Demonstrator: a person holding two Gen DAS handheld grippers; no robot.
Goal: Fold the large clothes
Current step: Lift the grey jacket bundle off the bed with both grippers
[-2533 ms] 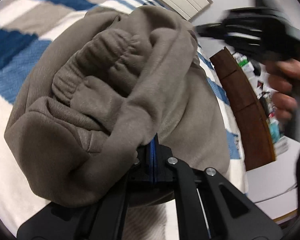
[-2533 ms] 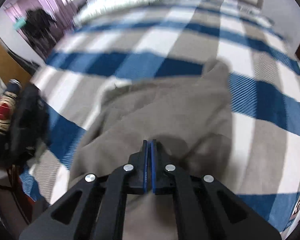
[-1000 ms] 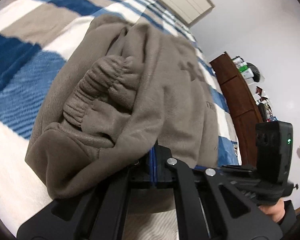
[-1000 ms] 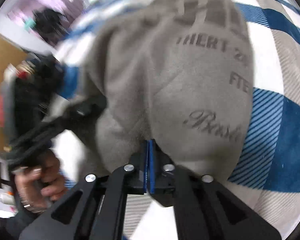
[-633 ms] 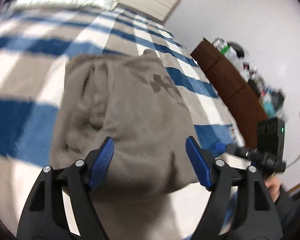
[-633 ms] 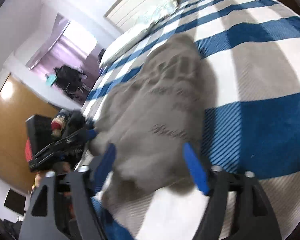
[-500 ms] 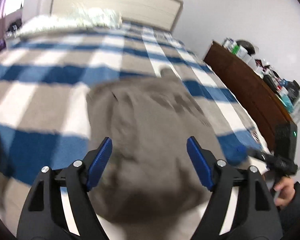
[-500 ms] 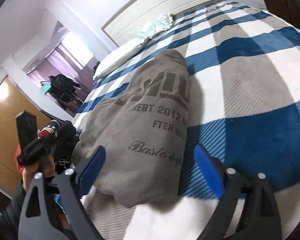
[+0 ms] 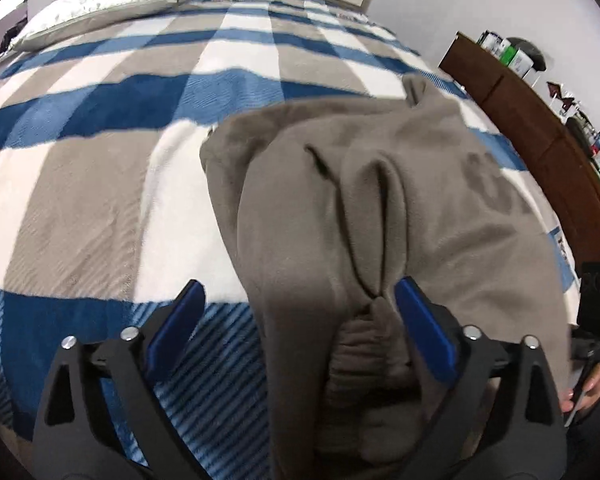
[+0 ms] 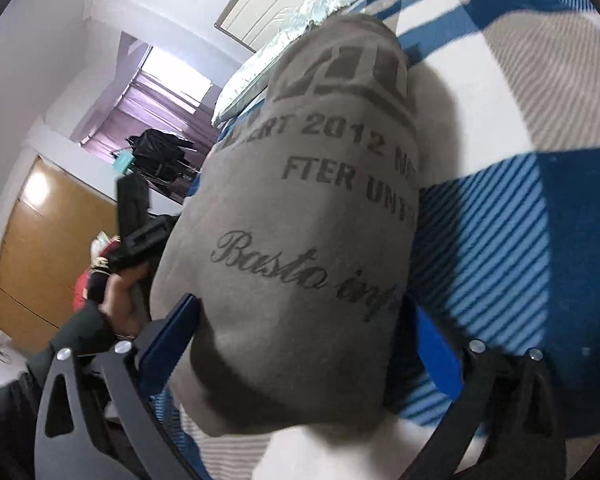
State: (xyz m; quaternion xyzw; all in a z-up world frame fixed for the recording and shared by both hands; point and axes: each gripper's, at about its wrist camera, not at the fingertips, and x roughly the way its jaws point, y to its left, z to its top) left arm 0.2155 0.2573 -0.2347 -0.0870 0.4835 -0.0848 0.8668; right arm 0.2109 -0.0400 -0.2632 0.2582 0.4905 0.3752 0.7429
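Grey sweatshirt [image 9: 400,216] lies bunched on my checked bed blanket [image 9: 100,184]. Left tool [image 9: 300,324] and right tool [image 10: 304,336] just spread wide, sweatshirt's near edge between pads, unclamped.

You're wearing a dark sleeve [image 10: 80,332]; both grippers, left gripper [image 9: 300,320] and right gripper [image 10: 304,332], are showing black frames, blue pads, silver screws.

Soft daylight, heavy fisheye bending

The window [image 10: 172,80] glares white; the wardrobe [image 10: 40,216] shows a bright reflection; near fabric and claw edges blur slightly; black vignette rings both views.
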